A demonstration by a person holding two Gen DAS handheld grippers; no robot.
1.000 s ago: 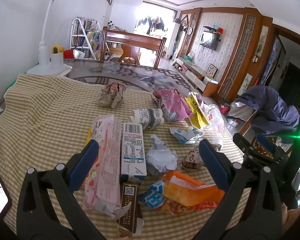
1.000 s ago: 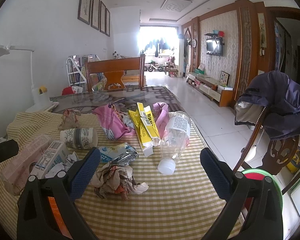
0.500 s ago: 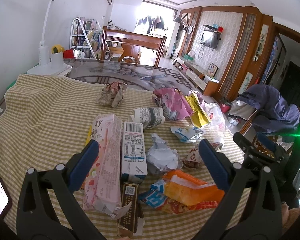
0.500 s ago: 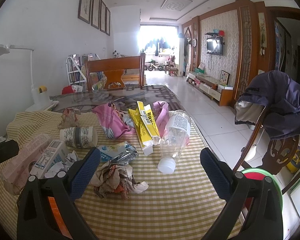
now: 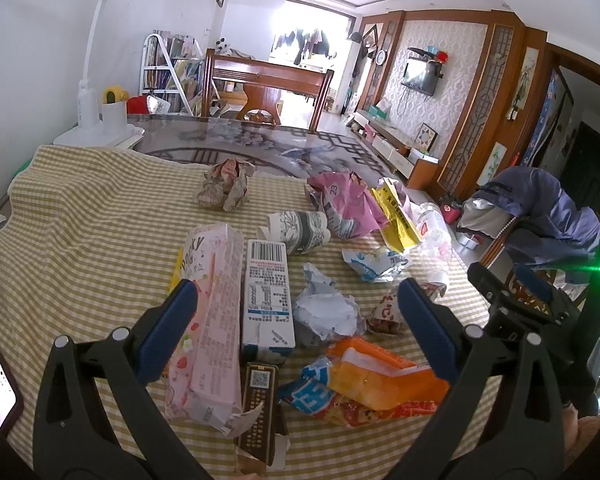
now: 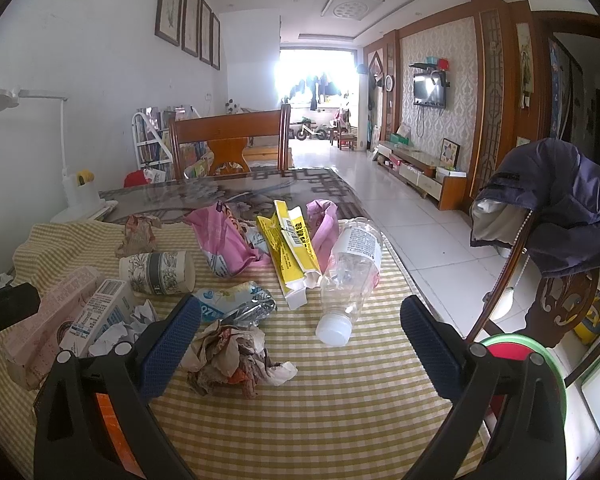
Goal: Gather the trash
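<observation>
Across the yellow-checked tablecloth [image 6: 340, 412] the trash is scattered: a crumpled brown-and-white paper wad [image 6: 236, 356] lies just ahead of the right gripper [image 6: 300, 344], whose jaws are spread with nothing held. Beside it a clear plastic bottle with white cap [image 6: 348, 272] is seen lying on its side. Both are judged light; the wad is soft and can be pinched anywhere, while the bottle is slippery and best taken at the neck. The left gripper [image 5: 296, 328] is likewise held wide, over a white-and-blue carton [image 5: 267, 300] and a pink cardboard box [image 5: 212, 312], stiff and best gripped across the narrow sides.
</observation>
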